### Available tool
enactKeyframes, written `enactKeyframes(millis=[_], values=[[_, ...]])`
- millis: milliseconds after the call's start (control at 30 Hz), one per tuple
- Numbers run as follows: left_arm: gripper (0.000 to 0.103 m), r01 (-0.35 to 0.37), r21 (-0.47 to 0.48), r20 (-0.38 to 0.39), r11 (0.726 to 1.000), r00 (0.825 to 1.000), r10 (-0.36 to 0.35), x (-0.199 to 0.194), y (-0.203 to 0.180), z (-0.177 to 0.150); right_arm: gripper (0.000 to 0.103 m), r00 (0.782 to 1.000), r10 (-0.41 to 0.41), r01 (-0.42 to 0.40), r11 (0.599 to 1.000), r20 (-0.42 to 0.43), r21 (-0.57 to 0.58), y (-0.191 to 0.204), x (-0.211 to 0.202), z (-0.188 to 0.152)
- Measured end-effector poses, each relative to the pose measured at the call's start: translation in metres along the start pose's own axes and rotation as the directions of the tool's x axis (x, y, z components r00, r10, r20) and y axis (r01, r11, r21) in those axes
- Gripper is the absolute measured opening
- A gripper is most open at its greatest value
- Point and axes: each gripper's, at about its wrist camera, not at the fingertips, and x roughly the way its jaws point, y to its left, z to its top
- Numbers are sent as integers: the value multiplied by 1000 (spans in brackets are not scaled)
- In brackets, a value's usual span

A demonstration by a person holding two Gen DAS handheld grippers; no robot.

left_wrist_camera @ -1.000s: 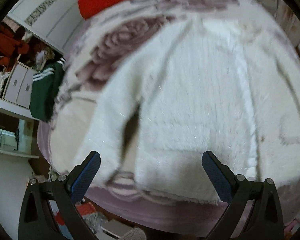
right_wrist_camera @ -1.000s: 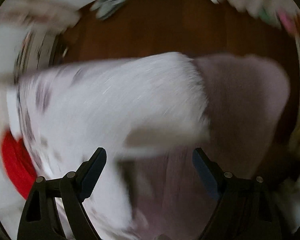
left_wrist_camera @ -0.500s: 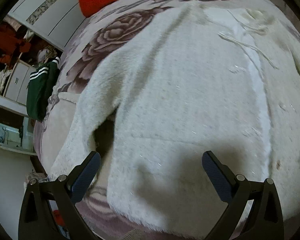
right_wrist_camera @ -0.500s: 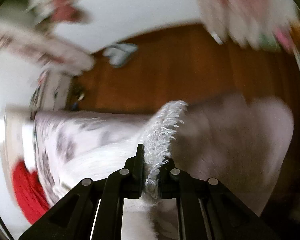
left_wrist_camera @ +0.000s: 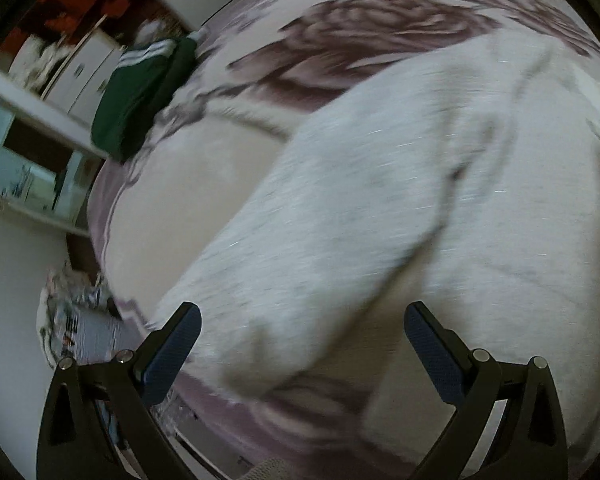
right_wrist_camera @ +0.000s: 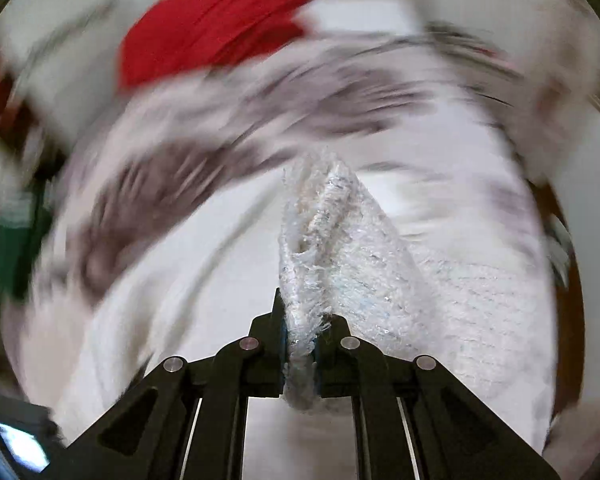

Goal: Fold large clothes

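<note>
A white fluffy sweater [left_wrist_camera: 400, 208] lies spread on a bed with a rose-patterned cover [left_wrist_camera: 380, 40]. In the left wrist view its sleeve runs down toward my left gripper [left_wrist_camera: 300, 340], which stands open just above the sleeve's end, nothing pressed between the blue pads [left_wrist_camera: 172, 352]. In the right wrist view my right gripper [right_wrist_camera: 300, 344] is shut on a bunched edge of the white sweater [right_wrist_camera: 332, 232], lifted off the bed. The picture there is badly blurred.
A dark green jacket with white stripes [left_wrist_camera: 136, 96] lies at the bed's far left edge. A red pillow [right_wrist_camera: 216, 24] rests at the head of the bed. White cupboards [left_wrist_camera: 80, 76] and a shelf stand left of the bed; clutter lies on the floor [left_wrist_camera: 72, 320].
My right gripper closed on the sweater's edge and swung with it from facing the floor to facing the bed. My left gripper moved from the sweater's body over to its sleeve, still open.
</note>
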Motion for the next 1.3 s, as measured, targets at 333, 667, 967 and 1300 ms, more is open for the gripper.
enactKeyframes(millis=[333, 667, 967, 1300], values=[[103, 49, -55, -42, 997, 998, -51, 24, 56, -15, 32, 960, 63, -97, 989, -275, -114, 116, 103, -62], [103, -13, -148, -117, 989, 993, -4, 42, 119, -45, 48, 902, -189, 304, 916, -388, 262, -144, 9, -128], [103, 5, -211, -191, 977, 981, -46, 43, 105, -63, 29, 910, -190, 339, 852, -368, 398, -304, 73, -151], [103, 312, -619, -199, 720, 825, -529, 62, 122, -92, 47, 926, -101, 258, 874, -365, 412, -266, 36, -200]])
